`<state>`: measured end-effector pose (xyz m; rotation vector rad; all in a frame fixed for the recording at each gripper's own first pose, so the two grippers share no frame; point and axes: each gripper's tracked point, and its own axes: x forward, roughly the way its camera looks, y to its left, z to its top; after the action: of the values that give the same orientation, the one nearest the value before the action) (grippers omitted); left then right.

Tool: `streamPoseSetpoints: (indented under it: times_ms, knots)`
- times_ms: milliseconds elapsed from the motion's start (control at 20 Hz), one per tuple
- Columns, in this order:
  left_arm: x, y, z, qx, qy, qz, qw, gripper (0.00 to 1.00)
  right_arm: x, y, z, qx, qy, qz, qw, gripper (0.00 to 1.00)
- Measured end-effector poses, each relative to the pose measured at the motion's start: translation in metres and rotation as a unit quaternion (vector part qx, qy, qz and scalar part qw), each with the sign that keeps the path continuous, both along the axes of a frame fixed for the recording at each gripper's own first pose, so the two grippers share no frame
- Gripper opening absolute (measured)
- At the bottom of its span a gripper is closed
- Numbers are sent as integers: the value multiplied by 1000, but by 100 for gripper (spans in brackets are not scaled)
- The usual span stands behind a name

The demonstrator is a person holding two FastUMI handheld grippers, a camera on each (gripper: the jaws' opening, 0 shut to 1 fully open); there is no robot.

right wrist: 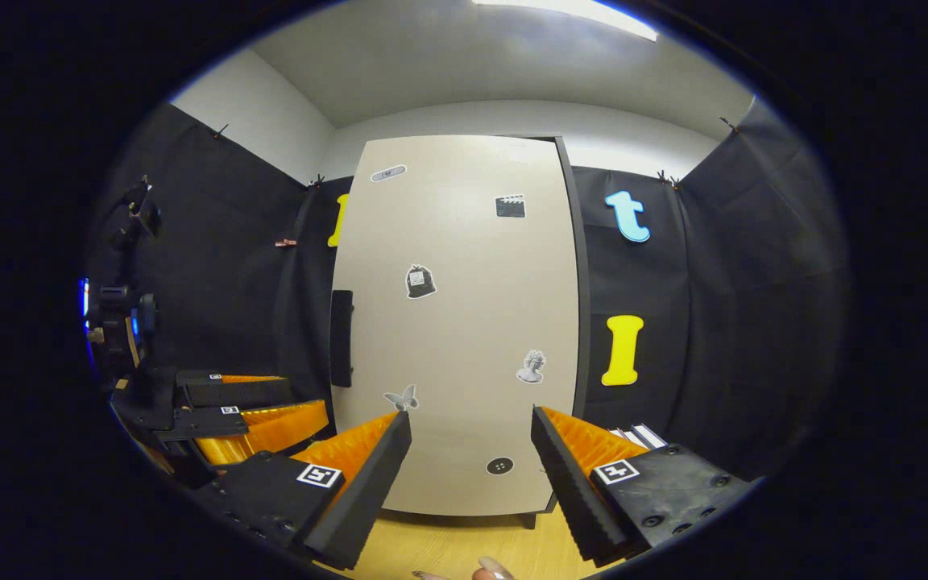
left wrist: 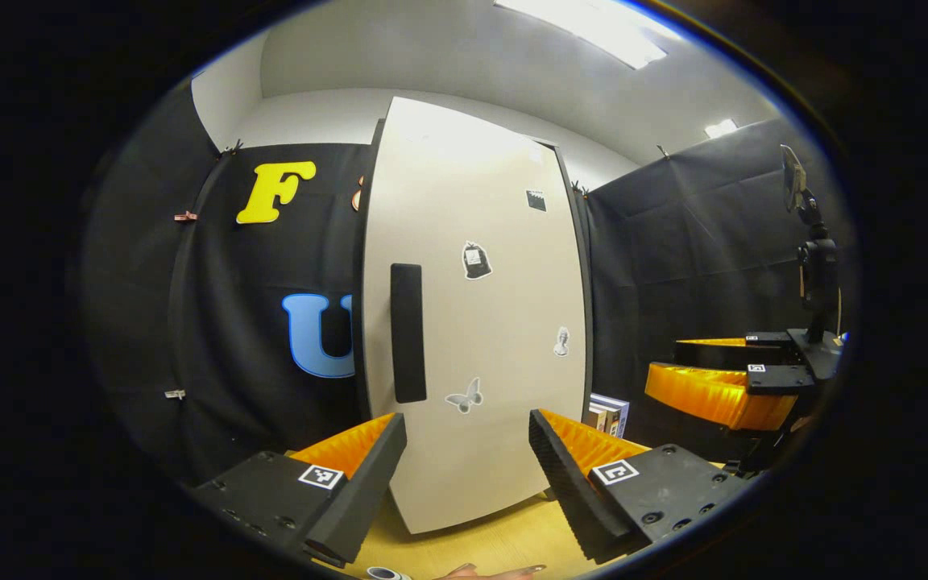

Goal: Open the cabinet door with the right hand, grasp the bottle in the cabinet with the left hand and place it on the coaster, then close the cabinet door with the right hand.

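A tall beige cabinet [left wrist: 472,322] stands on the wooden table, its door [right wrist: 456,322] shut and dotted with small stickers. A black vertical handle [left wrist: 408,332] sits near the door's left edge, also seen as the handle [right wrist: 341,338] in the right gripper view. My left gripper [left wrist: 466,475] is open, a short way in front of the door's lower part. My right gripper [right wrist: 470,475] is open too, facing the door's lower middle. The right gripper [left wrist: 722,379] appears at the right of the left gripper view, and the left gripper [right wrist: 246,415] at the left of the right gripper view. The bottle is hidden.
Several books [left wrist: 609,413] stand to the right of the cabinet, against the black cloth wall. The wooden table [left wrist: 472,548] runs under both grippers. A camera mount [left wrist: 814,242] rises above the right gripper. Fingertips [right wrist: 488,569] show at the bottom edge.
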<state>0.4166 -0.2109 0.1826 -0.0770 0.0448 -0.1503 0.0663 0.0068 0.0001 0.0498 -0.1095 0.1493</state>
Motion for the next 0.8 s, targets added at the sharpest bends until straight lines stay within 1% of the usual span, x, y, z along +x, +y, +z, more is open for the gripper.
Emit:
streamPoseSetpoints:
  times_ms: [300, 500, 800]
  knots:
    - [0, -6, 0, 0, -3, -5, 1000, 96, -1, -6, 1, 8, 1, -8, 1000, 97]
    - [1, -10, 0, -1, -1, -9, 1000, 96, -1, -10, 6, 5, -10, -14, 1000, 97]
    - [1, -8, -3, -1, 3, -7, 1000, 96, -1, -7, 7, 6, -8, -12, 1000, 97]
